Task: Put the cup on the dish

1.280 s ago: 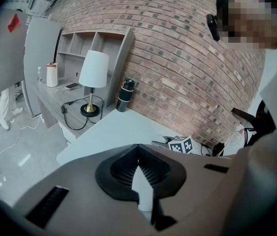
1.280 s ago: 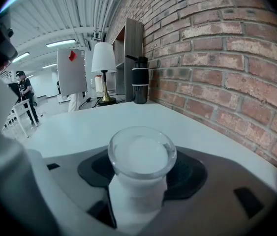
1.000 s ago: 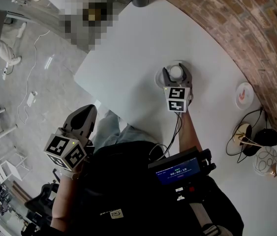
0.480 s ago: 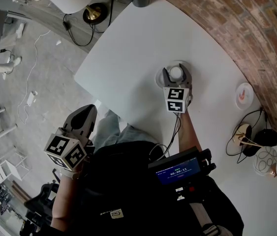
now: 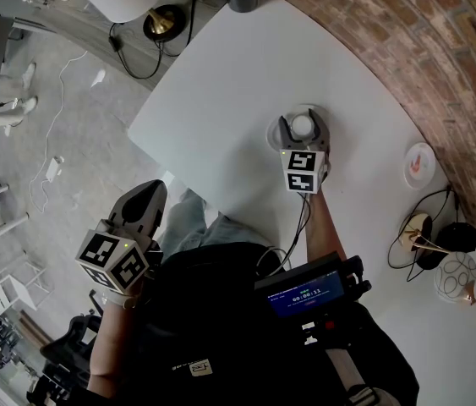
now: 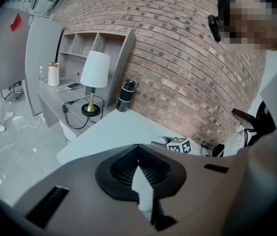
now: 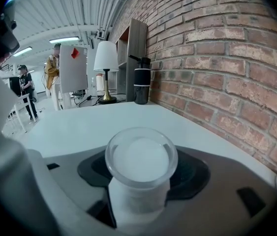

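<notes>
Off the near edge of the white table (image 5: 221, 100), at 7 o'clock from the work and well apart from it, the left gripper (image 5: 146, 194) hangs pinched together on nothing, so the right gripper (image 5: 303, 127), at 12 o'clock before the person, is the nearer one. Beneath it lies the clear dish (image 5: 272, 135), and the cup (image 7: 140, 166) it clamps stands upright within that rim. Whether the base touches I cannot tell, but I judge what remains is straight down and let go.
</notes>
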Available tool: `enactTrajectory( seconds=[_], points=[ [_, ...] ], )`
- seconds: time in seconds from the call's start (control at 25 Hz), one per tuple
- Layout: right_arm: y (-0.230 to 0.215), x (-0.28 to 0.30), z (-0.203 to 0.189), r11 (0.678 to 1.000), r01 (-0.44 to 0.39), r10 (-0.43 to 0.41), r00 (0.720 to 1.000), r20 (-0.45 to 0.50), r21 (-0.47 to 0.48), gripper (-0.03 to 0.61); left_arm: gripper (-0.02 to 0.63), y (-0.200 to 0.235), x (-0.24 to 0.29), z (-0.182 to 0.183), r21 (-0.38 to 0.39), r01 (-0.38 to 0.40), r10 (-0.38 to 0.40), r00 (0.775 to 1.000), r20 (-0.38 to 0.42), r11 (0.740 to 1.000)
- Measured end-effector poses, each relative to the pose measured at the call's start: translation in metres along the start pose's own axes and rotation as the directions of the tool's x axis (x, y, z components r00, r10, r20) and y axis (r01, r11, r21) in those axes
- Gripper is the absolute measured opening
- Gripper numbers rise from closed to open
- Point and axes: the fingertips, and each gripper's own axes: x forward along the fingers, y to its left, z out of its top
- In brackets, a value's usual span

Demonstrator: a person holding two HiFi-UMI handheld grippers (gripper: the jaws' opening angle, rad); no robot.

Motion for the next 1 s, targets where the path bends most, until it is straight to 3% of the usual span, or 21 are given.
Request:
enactTrajectory(
  seconds=[1.0],
  points=[
    [-0.001, -0.015, 0.007, 1.000, 0.011, -0.011, 1.000, 0.020, 0.008, 0.272, 0.005, -0.006, -0.008, -0.002, 0.009, 0.014, -0.014, 1.000, 0.025, 1.000]
  ],
)
